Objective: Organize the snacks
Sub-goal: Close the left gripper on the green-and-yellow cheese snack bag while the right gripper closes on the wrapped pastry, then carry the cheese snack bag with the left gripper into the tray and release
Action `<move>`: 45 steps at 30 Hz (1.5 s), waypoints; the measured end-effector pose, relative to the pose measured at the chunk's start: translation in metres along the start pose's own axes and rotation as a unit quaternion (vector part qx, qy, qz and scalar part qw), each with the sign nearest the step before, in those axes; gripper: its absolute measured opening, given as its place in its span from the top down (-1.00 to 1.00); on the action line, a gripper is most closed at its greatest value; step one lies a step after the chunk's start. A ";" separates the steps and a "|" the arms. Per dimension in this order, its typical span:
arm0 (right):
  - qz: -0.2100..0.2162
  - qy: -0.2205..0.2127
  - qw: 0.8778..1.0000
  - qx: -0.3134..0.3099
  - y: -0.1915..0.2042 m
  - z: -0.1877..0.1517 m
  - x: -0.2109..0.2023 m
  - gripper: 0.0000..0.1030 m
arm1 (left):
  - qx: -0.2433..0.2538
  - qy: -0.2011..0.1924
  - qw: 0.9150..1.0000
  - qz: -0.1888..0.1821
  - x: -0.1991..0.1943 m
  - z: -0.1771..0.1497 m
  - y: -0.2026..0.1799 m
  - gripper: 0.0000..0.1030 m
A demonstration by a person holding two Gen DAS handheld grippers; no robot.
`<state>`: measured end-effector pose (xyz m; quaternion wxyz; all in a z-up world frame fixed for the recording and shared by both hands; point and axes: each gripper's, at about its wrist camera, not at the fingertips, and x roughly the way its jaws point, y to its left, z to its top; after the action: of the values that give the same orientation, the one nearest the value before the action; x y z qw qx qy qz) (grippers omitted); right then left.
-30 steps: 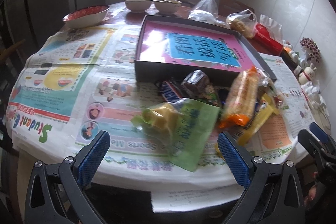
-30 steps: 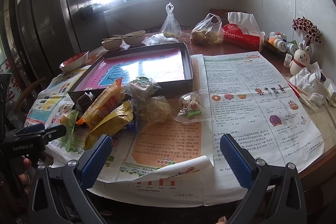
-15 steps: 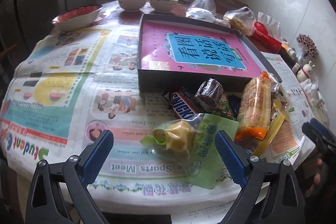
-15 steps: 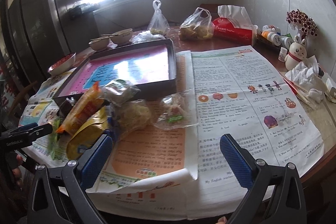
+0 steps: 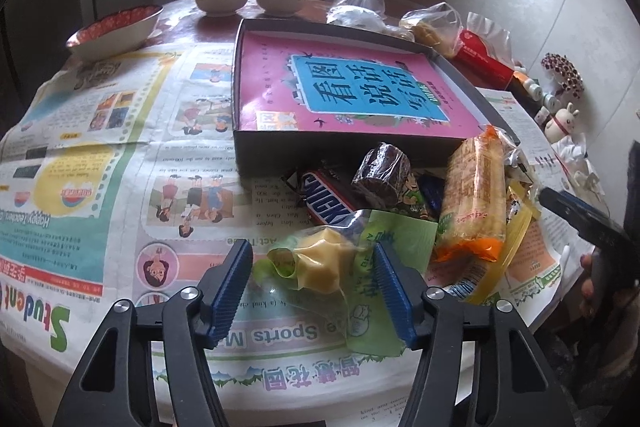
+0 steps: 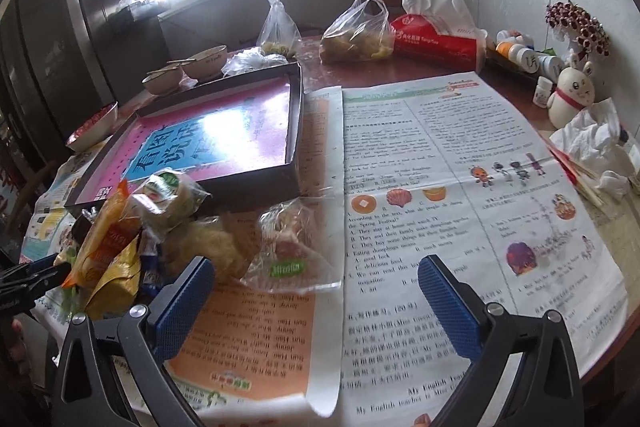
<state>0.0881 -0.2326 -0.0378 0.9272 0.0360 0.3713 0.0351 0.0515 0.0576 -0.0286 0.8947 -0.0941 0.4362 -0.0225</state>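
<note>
Closing left tool [image 5: 314,291] straddling green snack packet [image 5: 320,263], untouched, right tool [image 6: 316,301] wide, empty.

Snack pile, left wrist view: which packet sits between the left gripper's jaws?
The green packet with the yellow snack, nearest the left gripper. The Snickers bar and orange packet lie farther back, toward the tray.

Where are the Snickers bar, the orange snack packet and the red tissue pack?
Snickers bar [image 5: 326,201]: left wrist view, on the printed wrapper lettering.
Orange snack packet [image 5: 474,199]: left wrist view, middle of the clear wrapper.
Red tissue pack [image 6: 436,37]: right wrist view, red front face.
</note>
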 end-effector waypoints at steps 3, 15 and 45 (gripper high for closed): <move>0.000 0.007 1.000 -0.002 -0.001 0.004 0.010 -0.73 | 0.006 -0.001 1.000 -0.002 0.000 0.001 -0.001 -0.19; 0.007 0.023 0.999 -0.030 0.010 0.010 0.031 0.00 | 0.004 -0.002 1.000 -0.018 0.002 0.003 0.003 0.00; 0.029 -0.045 0.998 -0.021 0.014 0.036 -0.007 0.14 | -0.043 -0.041 0.998 -0.034 -0.032 0.018 0.020 0.30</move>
<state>0.1078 -0.2208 -0.0056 0.9421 0.0288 0.3269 0.0686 0.0448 0.0836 0.0034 0.9055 -0.1482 0.3966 -0.0299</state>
